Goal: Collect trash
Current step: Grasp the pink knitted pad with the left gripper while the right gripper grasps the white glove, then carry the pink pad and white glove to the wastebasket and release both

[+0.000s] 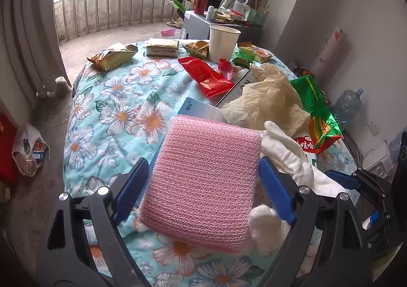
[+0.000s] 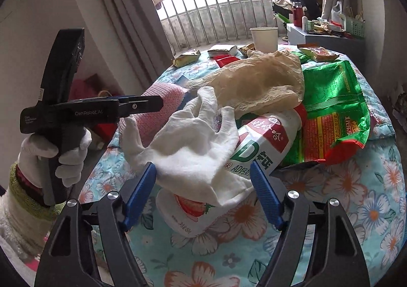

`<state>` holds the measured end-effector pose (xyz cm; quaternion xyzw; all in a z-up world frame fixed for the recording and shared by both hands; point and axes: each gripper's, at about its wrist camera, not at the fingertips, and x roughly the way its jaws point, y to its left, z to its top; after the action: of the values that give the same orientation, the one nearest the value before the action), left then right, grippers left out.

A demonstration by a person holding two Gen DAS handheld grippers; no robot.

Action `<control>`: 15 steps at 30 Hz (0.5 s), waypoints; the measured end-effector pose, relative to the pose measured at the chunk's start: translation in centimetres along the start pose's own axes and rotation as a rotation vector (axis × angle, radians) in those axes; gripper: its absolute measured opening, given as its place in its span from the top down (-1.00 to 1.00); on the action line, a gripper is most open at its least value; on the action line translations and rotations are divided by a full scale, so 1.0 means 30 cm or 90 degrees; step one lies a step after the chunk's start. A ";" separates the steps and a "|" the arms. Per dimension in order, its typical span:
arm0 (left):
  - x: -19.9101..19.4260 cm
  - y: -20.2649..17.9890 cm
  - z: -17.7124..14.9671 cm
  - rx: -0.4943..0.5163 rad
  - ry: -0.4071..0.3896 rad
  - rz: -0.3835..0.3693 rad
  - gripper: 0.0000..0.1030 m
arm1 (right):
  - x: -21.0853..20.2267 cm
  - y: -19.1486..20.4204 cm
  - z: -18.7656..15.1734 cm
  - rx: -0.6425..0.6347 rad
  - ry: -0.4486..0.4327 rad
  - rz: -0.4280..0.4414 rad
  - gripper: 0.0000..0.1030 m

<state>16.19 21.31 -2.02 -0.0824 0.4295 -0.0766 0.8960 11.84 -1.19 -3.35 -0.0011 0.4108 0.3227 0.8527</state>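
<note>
Straddling a pink bubble-wrap pouch point(image 1: 203, 185), the left gripper point(image 1: 203, 185) stands wide open; its blue pads sit just off the pouch's two side edges and a grip can't be confirmed. Pouch lies on the floral tablecloth point(image 1: 114, 98), partly over a light blue box point(image 1: 195, 109). A white cloth glove point(image 1: 287, 154) lies against the pouch's right edge.

Right gripper point(image 2: 203, 190) is open too, jaws either side of the white glove point(image 2: 188, 149) and a white drink bottle point(image 2: 257, 149) with red and green label under it; pads don't seem to press either. No earlier frame, so only the current gap is told.

Behind those: crumpled beige plastic bag point(image 2: 254, 81), big green snack wrapper point(image 2: 333, 109), red wrapper point(image 1: 208, 78), paper cup point(image 1: 223, 42), several small snack packets point(image 1: 112, 56) along the far table edge. A white-gloved hand point(image 2: 51, 157) holds the left gripper's black handle, seen from the right wrist view.
</note>
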 end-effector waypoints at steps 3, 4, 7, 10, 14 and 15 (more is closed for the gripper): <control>0.012 0.008 0.000 -0.006 0.002 0.003 -0.62 | 0.006 0.002 0.002 0.001 0.005 0.003 -0.32; 0.015 0.010 -0.001 -0.008 0.002 0.002 -0.62 | 0.005 0.002 0.002 0.002 0.006 0.006 -0.28; 0.016 0.018 -0.001 -0.022 0.002 -0.007 -0.58 | 0.001 0.005 0.003 0.003 0.004 0.009 -0.17; 0.013 0.021 -0.002 -0.032 -0.003 -0.011 -0.56 | -0.005 0.013 0.000 0.002 0.004 0.012 -0.03; 0.005 0.030 -0.005 -0.044 -0.008 -0.013 -0.52 | -0.021 0.019 0.002 0.003 -0.004 0.022 0.13; -0.001 0.032 -0.006 -0.046 -0.012 -0.014 -0.51 | -0.024 0.018 0.003 0.005 -0.006 0.028 0.17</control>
<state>16.11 22.23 -2.31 -0.1203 0.4228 -0.0697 0.8955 11.29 -1.14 -2.63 0.0123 0.4080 0.3397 0.8473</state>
